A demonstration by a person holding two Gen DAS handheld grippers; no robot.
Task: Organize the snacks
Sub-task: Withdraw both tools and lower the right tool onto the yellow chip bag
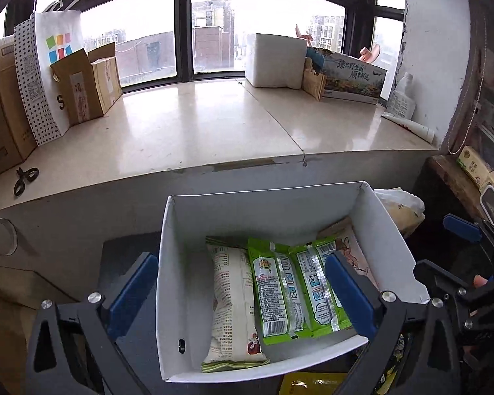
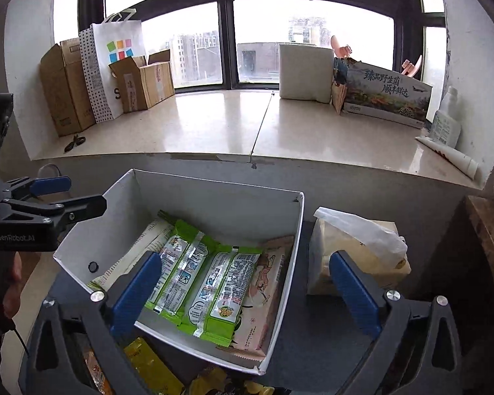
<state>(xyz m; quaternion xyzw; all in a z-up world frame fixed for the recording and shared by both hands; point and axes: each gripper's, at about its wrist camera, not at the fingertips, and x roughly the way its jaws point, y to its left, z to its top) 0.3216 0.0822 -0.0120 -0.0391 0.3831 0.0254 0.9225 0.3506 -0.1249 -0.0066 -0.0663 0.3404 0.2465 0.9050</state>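
A white open box (image 1: 266,204) (image 2: 214,197) stands on a dark surface and holds several snack packs lying flat: a white pack (image 1: 230,302), two green packs (image 1: 280,293) (image 2: 220,293) and a pink pack (image 2: 266,293). My left gripper (image 1: 243,299) is open and empty, straddling the box's left wall. My right gripper (image 2: 247,293) is open and empty, straddling the box's right wall. Loose yellow snack packs (image 2: 151,368) (image 1: 309,385) lie in front of the box.
A bagged beige packet (image 2: 359,250) lies right of the box. Behind runs a stone windowsill (image 1: 214,125) with cardboard boxes (image 1: 85,82), a paper bag (image 1: 49,65), scissors (image 1: 24,179), a white box (image 1: 276,61), a printed carton (image 1: 352,79) and a bottle (image 1: 401,97).
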